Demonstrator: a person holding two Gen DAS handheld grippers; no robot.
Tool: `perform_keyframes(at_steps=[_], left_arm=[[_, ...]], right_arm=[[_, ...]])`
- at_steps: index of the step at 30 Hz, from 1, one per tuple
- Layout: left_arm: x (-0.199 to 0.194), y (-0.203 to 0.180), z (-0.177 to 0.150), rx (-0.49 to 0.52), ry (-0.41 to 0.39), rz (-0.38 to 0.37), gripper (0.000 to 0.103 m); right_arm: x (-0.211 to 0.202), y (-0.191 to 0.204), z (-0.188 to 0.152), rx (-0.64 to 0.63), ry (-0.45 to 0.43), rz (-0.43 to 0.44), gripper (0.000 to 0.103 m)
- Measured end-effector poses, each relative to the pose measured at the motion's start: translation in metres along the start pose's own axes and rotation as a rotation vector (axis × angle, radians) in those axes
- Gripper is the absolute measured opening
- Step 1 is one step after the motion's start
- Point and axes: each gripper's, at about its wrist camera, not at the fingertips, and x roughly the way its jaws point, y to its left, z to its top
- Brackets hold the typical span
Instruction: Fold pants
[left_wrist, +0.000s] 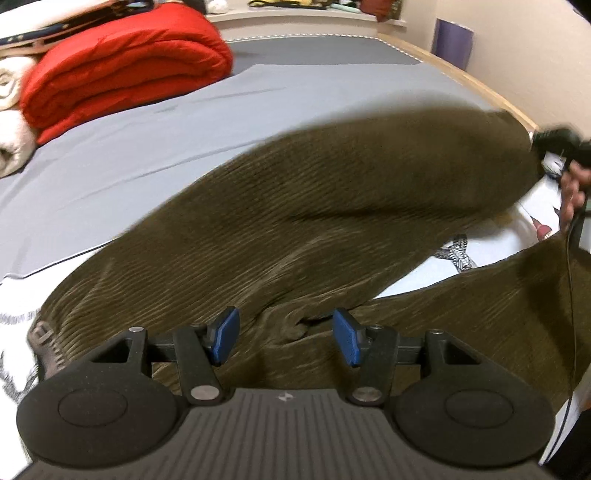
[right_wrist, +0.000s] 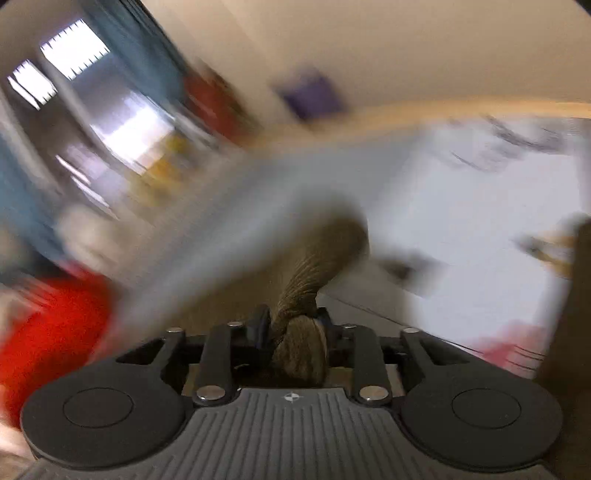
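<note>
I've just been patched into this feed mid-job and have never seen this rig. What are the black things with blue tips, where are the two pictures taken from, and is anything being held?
There is no robot. A person holds a hand-operated gripper in each hand, with a fisheye camera looking forward along its fingers. The left wrist view shows the left gripper, open, blue pads apart above the olive ribbed pants, which lie on a bed with a grey sheet. A folded red blanket sits at the far end. At that view's right edge, the person's hand carries the right gripper. The right wrist view is badly blurred, but the right gripper is shut on a bunch of the pants.
</note>
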Motion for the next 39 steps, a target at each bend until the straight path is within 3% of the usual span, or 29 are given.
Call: perform_keyframes(at_steps=[3,5,11,18,20,23,26,31,32,34,37,39], left_arm=[[0.015,-0.01,0.005,0.01,0.008,-0.028,0.062],[0.027,-0.017,0.008,0.019,0.015,-0.046,0.062],[0.071,-0.027,0.009,0.036,0.077,-0.101,0.062],[0.104,-0.037,0.0,0.171,0.109,-0.013,0.06],[0.108,-0.032,0.0,0.173,0.129,0.033,0.033],[0.107,-0.02,0.006,0.114,0.137,0.019,0.013],[0.098,-0.012,0.013,0.071,0.113,0.041,0.011],[0.091,-0.014,0.013,0.08,0.105,0.042,0.01],[0.091,-0.014,0.012,0.088,0.106,0.047,0.01],[0.089,-0.01,0.012,0.09,0.107,0.066,0.01],[0.087,0.0,0.01,0.087,0.12,0.094,0.01],[0.087,0.005,0.009,0.079,0.14,0.073,0.01]], right_arm=[[0.034,-0.043,-0.005,0.192,0.18,-0.05,0.037],[0.046,-0.062,-0.006,0.271,0.225,-0.025,0.038],[0.064,-0.092,-0.003,0.384,0.235,0.037,0.045],[0.062,-0.118,0.018,0.499,0.223,0.032,0.045],[0.051,-0.123,0.017,0.527,0.248,0.004,0.046],[0.034,-0.119,0.009,0.545,0.3,0.02,0.047],[0.026,-0.106,-0.001,0.459,0.309,0.034,0.047],[0.049,-0.101,-0.027,0.585,0.408,0.139,0.046],[0.057,-0.096,-0.028,0.573,0.425,0.175,0.045],[0.069,-0.093,-0.03,0.598,0.432,0.222,0.021],[0.074,-0.092,-0.019,0.62,0.347,0.235,0.01],[0.067,-0.085,0.0,0.583,0.251,0.28,0.01]])
